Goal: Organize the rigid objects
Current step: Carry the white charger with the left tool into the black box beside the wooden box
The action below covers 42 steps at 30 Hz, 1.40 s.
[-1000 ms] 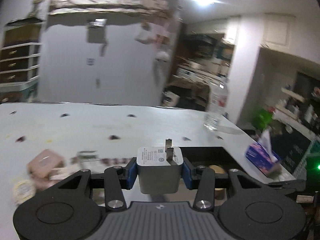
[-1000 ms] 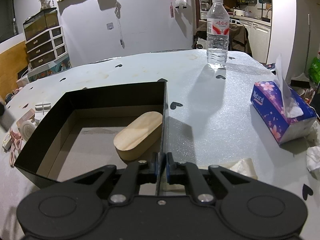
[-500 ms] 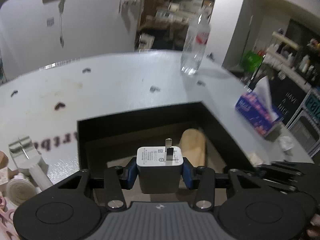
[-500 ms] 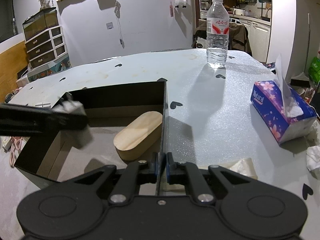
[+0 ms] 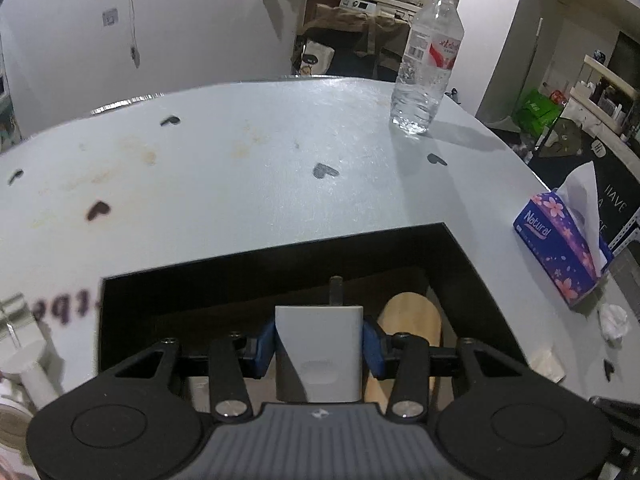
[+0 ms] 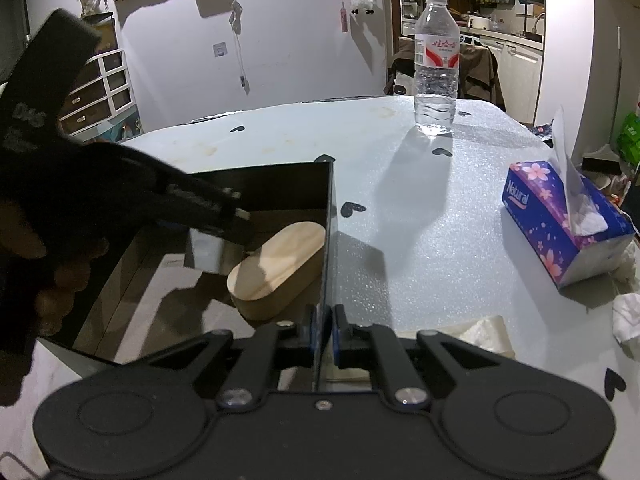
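A black open box (image 5: pixel 280 258) lies on the pale table, with an oval wooden block (image 5: pixel 412 320) inside by its right wall. My left gripper (image 5: pixel 319 342) is shut on a white charger plug (image 5: pixel 319 356), prongs pointing away, held over the box's inside and tilted down. In the right wrist view the charger (image 6: pixel 206 254) hangs just left of the wooden block (image 6: pixel 280 264), above the box floor, with a hand behind the left gripper (image 6: pixel 224 220). My right gripper (image 6: pixel 323 332) is shut on the box's thin right wall (image 6: pixel 329 220) near its front corner.
A water bottle (image 6: pixel 436 68) stands at the table's far side. A purple tissue box (image 6: pixel 560 220) and crumpled tissues (image 6: pixel 628 316) lie to the right. White plastic pieces and a tape roll (image 5: pixel 16 416) sit left of the box. Drawers (image 6: pixel 100 88) stand against the far wall.
My left gripper has swung from beside the table to over the box and tipped downward, still holding the charger. The right gripper has stayed put on the box wall.
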{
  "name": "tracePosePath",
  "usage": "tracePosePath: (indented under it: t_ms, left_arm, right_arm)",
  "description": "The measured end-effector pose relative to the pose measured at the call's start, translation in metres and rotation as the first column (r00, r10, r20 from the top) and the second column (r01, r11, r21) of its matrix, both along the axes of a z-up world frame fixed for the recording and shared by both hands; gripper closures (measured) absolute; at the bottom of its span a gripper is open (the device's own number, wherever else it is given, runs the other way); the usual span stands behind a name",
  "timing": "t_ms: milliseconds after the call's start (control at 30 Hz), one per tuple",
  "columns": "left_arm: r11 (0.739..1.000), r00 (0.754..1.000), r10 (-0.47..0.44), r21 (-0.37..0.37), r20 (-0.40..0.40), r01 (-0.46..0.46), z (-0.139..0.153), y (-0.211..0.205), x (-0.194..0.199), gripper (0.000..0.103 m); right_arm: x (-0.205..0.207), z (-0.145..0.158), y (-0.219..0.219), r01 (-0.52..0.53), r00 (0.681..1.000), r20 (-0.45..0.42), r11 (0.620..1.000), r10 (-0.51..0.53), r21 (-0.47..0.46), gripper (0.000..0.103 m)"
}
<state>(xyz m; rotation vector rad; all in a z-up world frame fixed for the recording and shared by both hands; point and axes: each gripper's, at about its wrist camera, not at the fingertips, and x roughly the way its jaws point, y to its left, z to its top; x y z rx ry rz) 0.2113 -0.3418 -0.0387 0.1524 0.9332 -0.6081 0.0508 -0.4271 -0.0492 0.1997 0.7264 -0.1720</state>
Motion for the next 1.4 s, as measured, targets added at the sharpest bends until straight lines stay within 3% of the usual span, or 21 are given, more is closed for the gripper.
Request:
tracePosePath:
  t_ms: [100,333,433,500,700,900,967,1400]
  left_arm:
    - [0.999,0.995,0.021,-0.042,-0.094,-0.025,-0.006,-0.003,0.005,0.057]
    - [0.997,0.993,0.042,-0.066,-0.114,-0.050,-0.008,-0.002,0.005,0.057]
    - [0.997,0.991,0.039,-0.056,-0.129,-0.047,-0.004,0.000,0.005,0.049]
    - [0.997,0.992,0.026,-0.067,-0.122,-0.034,-0.001,0.003,0.003,0.042]
    - [0.997,0.994,-0.018,-0.080,-0.106,0.009,0.010,0.010,-0.009,0.037]
    - [0.994,0.995,-0.067,-0.095,-0.071,0.060,0.023,0.018,-0.028,0.016]
    - [0.992,0.996,-0.071,-0.104,-0.059,0.065,0.028,0.023,-0.034,0.005]
    - [0.985,0.992,-0.100,-0.133,0.079,0.110,0.061,0.065,-0.078,0.000]
  right_arm:
    - [0.000,0.000,0.000,0.000,1.000,0.000,1.000,0.000,-0.001,0.095]
    - [0.000,0.000,0.001,-0.001,1.000,-0.002,1.000,0.001,0.000,0.095]
    - [0.001,0.001,0.000,-0.002,1.000,-0.004,1.000,0.002,0.002,0.095]
    - [0.001,0.001,0.000,-0.002,1.000,-0.004,1.000,0.002,0.004,0.095]
    - [0.001,0.001,-0.001,-0.003,1.000,-0.003,1.000,0.003,-0.001,0.095]
    - [0.001,0.001,0.000,-0.002,1.000,-0.003,1.000,0.002,0.000,0.095]
    - [0.001,0.001,0.000,-0.001,1.000,-0.004,1.000,0.001,0.000,0.095]
    - [0.001,0.001,0.000,-0.001,1.000,-0.003,1.000,0.001,0.001,0.095]
